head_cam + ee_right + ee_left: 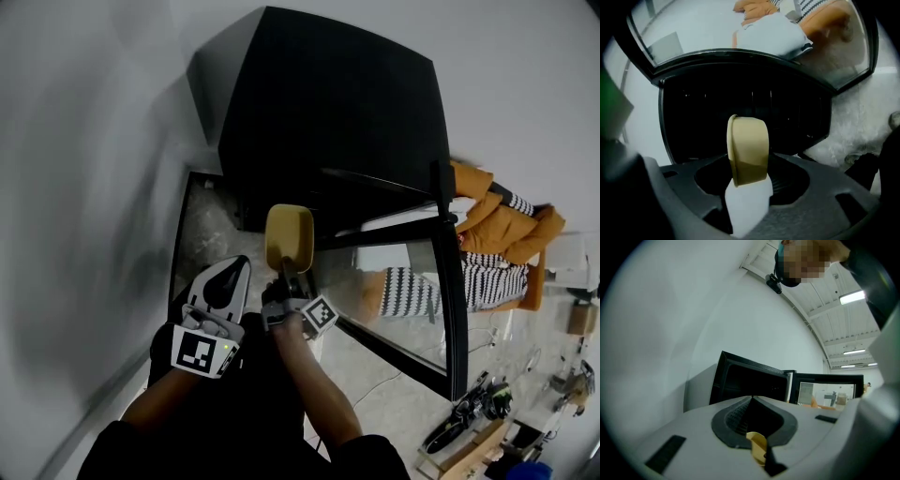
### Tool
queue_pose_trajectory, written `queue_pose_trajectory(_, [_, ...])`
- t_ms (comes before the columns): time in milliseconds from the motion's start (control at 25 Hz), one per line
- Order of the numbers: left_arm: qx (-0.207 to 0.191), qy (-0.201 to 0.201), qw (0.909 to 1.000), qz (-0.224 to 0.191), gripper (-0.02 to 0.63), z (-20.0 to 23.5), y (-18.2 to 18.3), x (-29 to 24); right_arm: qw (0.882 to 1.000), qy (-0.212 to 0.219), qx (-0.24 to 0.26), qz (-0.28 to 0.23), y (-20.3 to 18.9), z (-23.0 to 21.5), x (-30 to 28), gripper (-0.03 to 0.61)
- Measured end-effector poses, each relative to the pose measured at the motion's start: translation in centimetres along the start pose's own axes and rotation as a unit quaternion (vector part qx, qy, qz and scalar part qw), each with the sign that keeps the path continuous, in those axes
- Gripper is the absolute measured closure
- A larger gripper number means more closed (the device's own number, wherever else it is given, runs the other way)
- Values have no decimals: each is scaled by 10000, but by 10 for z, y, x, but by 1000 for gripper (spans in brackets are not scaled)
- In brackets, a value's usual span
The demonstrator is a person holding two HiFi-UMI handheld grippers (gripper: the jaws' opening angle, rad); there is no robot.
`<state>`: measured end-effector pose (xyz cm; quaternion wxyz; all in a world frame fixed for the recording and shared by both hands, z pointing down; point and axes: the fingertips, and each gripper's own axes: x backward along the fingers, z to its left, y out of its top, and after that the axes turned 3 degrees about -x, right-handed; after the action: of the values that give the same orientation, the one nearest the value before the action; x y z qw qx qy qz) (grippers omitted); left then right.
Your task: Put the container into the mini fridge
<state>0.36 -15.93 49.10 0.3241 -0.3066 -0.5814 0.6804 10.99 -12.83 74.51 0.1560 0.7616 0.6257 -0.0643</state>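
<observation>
Container (747, 149) clamped between right gripper (747, 183) jaws, before mini fridge (693, 117).

left gripper (240, 264): pale grey shell, black teardrop-shaped pad recess, ribbed dark pads | marker cube (200, 352): black-and-white squares, small green light (226, 348) beside it | right gripper (287, 274): dark grey body, second cube (319, 314) marked alike | clothing: black sleeves (120, 448)

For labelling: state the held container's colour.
The container is tan-yellow, clearest in the right gripper view.
</observation>
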Motion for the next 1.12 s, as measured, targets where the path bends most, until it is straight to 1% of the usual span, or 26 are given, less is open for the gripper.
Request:
queue_pose_trajectory(120, [21,-125,9999,114,609,-2,-27,-4,10000,1,-28,-75,9,-16,-14,374])
queue_pose_trajectory(240, [15,-188,9997,154,609,-2,-39,-5,9999,-9,-27,-132,16,-27,-23,374])
queue_pose_trajectory(480, [76,-221,9996,183,609,5,-51,-6,9997,-133,32,-191,22,-47,-37,374])
queue_pose_trajectory(640, [116,-177,9996,199,609,11,-55,-6,9999,63,92,-127,24,-53,-50,374])
queue_pose_trajectory(800, [124,-161,9995,230,609,16,-58,-7,9998,76,130,-155,29,-61,-60,374])
queue_pose_trajectory(1000, [179,-157,9994,249,609,19,-59,-7,9997,-191,43,-177,26,-68,-67,374])
queue_pose_trajectory(1120, [218,-100,9995,220,609,22,-62,-7,9998,-57,54,-172,29,-71,-75,374])
